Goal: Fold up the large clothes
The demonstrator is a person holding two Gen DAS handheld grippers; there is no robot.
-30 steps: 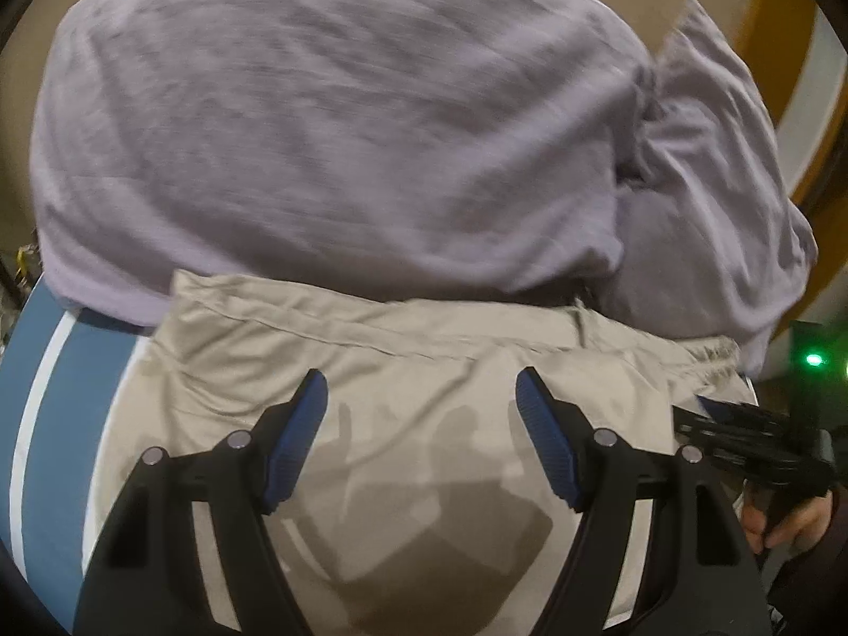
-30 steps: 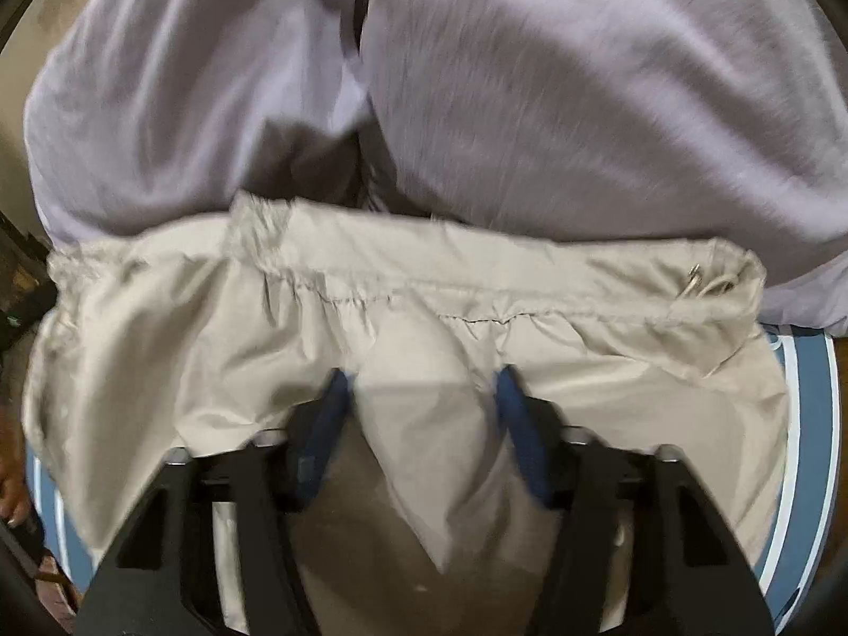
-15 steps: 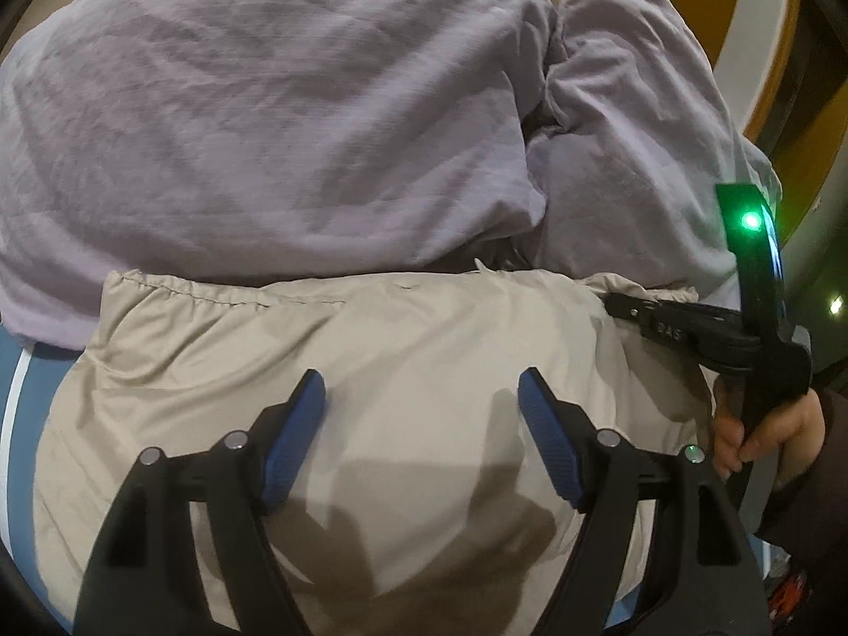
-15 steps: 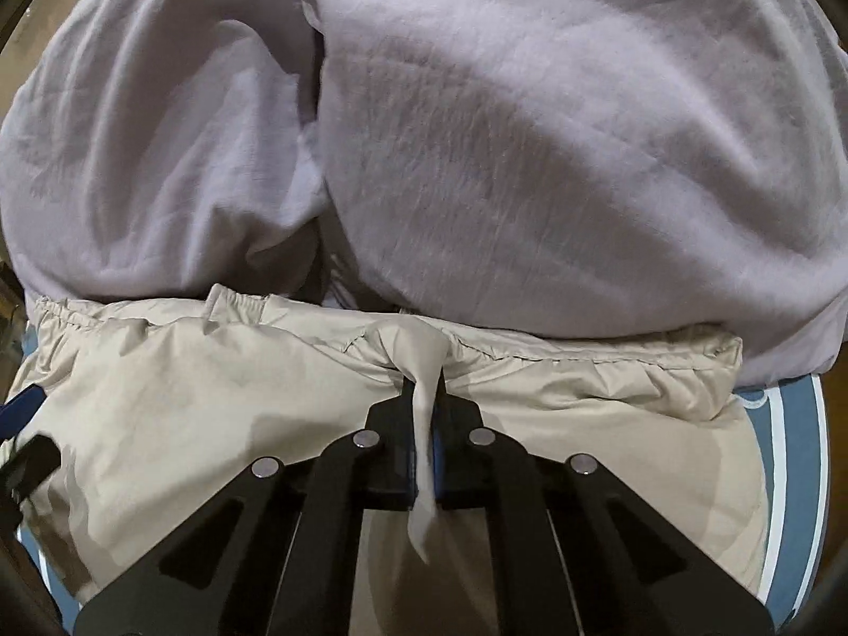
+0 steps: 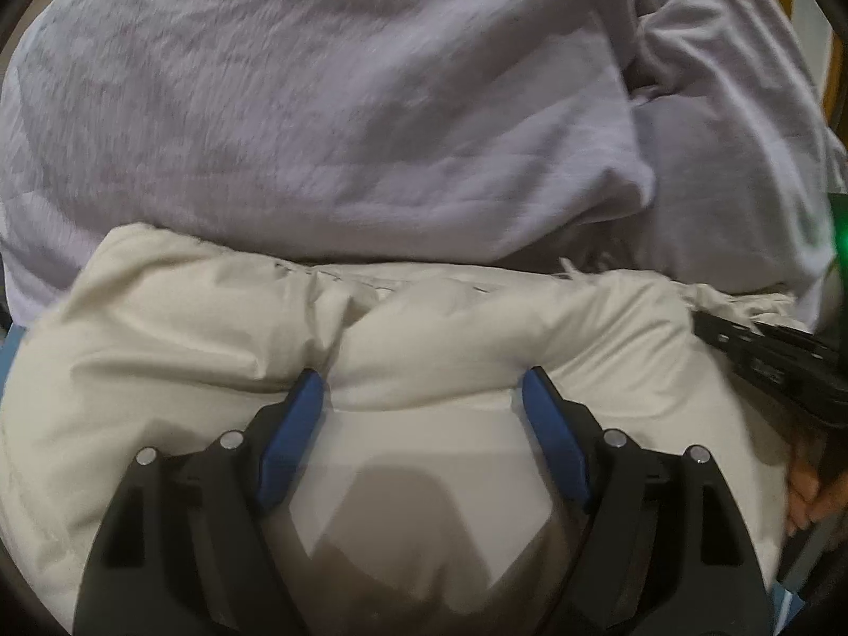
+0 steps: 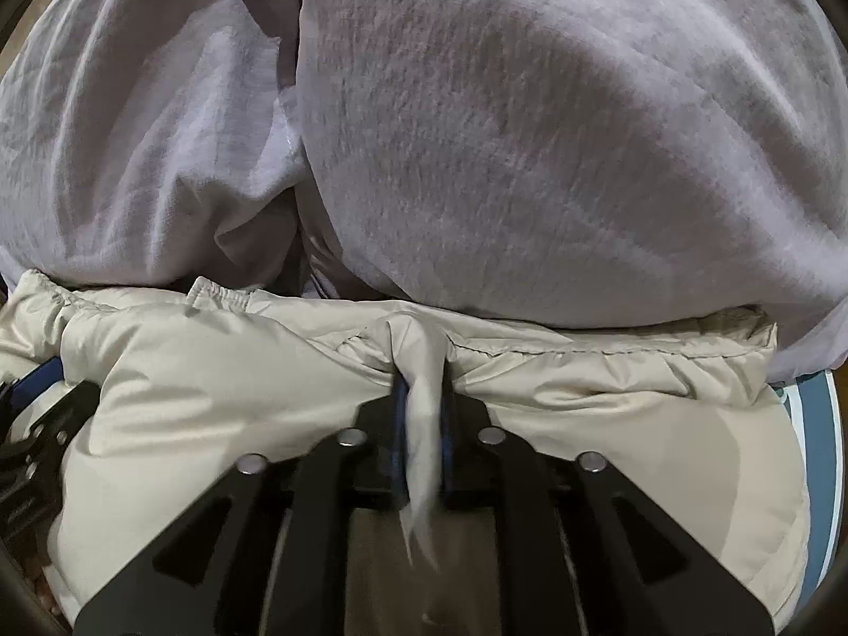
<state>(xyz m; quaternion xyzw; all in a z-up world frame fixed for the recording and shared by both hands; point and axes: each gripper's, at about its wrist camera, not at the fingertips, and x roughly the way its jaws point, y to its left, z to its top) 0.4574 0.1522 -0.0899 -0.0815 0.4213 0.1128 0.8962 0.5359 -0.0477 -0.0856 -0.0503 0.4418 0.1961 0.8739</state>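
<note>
A beige garment (image 5: 185, 328) with a gathered waistband lies in front of a big lavender garment (image 5: 318, 106). My left gripper (image 5: 421, 373) stands open and low on the beige cloth, with a puffed ridge of it between the blue fingers (image 5: 289, 440). In the right wrist view my right gripper (image 6: 424, 387) pinches a narrow upright fold of the beige garment (image 6: 212, 371) just below the waistband seam. Its jaws are opening slightly while the fold still sits between the pads. The lavender garment (image 6: 530, 132) fills the upper half.
The other gripper's black body (image 5: 768, 360) and a hand (image 5: 811, 487) show at the right edge of the left wrist view. A blue and white striped surface (image 6: 816, 424) peeks out under the beige cloth at the right.
The left gripper sank onto the beige cloth, which now bunches up between its fingers. The right gripper closed on a fold of the beige cloth and moved closer to the waistband.
</note>
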